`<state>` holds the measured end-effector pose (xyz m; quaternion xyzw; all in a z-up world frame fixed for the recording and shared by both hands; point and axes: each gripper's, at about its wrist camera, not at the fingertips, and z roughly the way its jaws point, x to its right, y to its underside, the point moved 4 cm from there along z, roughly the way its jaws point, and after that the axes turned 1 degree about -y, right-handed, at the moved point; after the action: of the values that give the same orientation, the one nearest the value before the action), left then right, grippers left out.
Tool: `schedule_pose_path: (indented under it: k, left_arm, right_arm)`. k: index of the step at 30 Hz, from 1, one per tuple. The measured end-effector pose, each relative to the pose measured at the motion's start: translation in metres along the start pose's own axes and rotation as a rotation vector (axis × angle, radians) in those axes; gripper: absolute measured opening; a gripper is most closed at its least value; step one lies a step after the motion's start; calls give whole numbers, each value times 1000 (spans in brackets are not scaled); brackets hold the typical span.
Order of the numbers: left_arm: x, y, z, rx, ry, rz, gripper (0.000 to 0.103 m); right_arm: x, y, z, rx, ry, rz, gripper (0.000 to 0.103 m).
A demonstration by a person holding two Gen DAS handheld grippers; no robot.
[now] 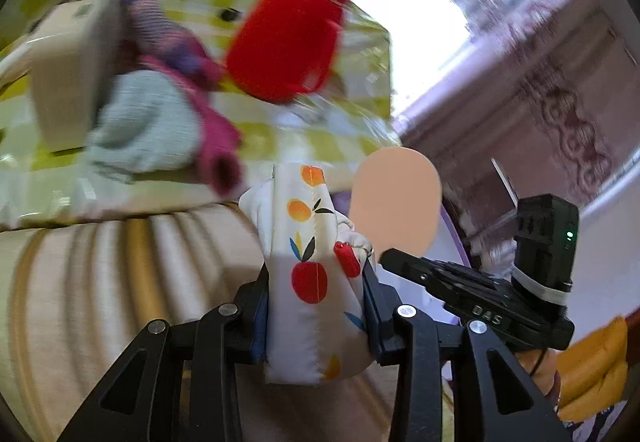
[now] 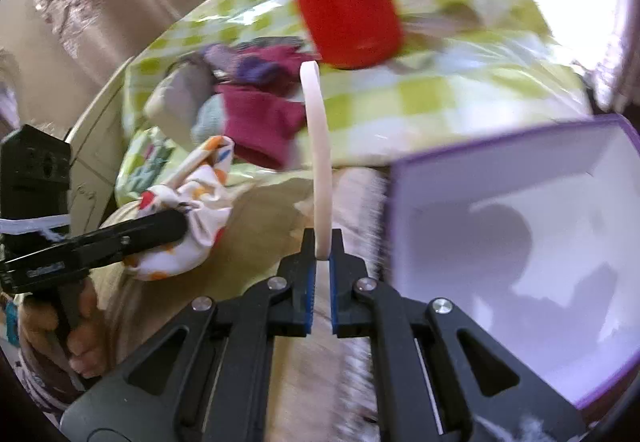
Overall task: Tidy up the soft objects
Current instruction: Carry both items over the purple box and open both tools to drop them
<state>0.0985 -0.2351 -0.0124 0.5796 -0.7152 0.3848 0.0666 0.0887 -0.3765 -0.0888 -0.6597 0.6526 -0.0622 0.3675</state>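
Observation:
My left gripper (image 1: 316,282) is shut on a white fruit-print fabric pouch (image 1: 308,242), held over a striped sofa; it also shows in the right wrist view (image 2: 188,210). My right gripper (image 2: 323,246) is shut on a thin round peach pad (image 2: 320,146), seen edge-on; in the left wrist view the pad (image 1: 394,198) faces the camera. A maroon sock (image 1: 218,138), a pale blue knit (image 1: 148,126) and a purple striped sock (image 1: 160,26) lie on the green checked table. A white box with purple rim (image 2: 520,242) sits at right, open and empty.
A red flask (image 1: 288,38) stands on the checked tablecloth (image 1: 280,130) behind the socks. A beige carton (image 1: 64,82) sits at the table's left. The striped sofa (image 1: 100,282) is below. An orange cushion (image 1: 592,366) lies at far right.

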Motion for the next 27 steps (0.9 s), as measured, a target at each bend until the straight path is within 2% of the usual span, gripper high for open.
schedule_pose_path:
  k: [4, 12, 14, 18, 19, 20, 21, 22, 23, 25, 27]
  left_arm:
    - [36, 6, 24, -59, 46, 54, 39]
    - [113, 17, 74, -153, 105, 204, 40]
    - [129, 22, 84, -171, 117, 242, 46]
    - [150, 30, 86, -170, 131, 318, 71]
    - [150, 30, 84, -161, 127, 324, 76]
    - [146, 31, 79, -156, 125, 322, 76]
    - [142, 30, 75, -145, 121, 311, 76]
    - [140, 27, 73, -137, 117, 306, 76]
    - [135, 26, 68, -116, 109, 301, 76]
    - [126, 23, 57, -55, 85, 294, 77]
    - [116, 19, 46, -9, 65, 289, 78]
  right_arm:
    - [34, 12, -19, 20, 72, 52, 8]
    - [101, 30, -63, 77, 337, 133, 8]
    - [119, 36, -73, 85, 399, 166, 8]
    - [140, 43, -86, 106, 491, 241, 11]
    - [145, 44, -88, 105, 509, 254, 18]
    - [151, 43, -88, 100, 535, 264, 33]
    - [152, 42, -88, 97, 552, 267, 41]
    - [154, 41, -88, 98, 565, 268, 56]
    - [154, 39, -89, 112, 576, 267, 67]
    - [147, 38, -93, 166, 579, 241, 76]
    - [134, 32, -95, 205, 608, 185, 78]
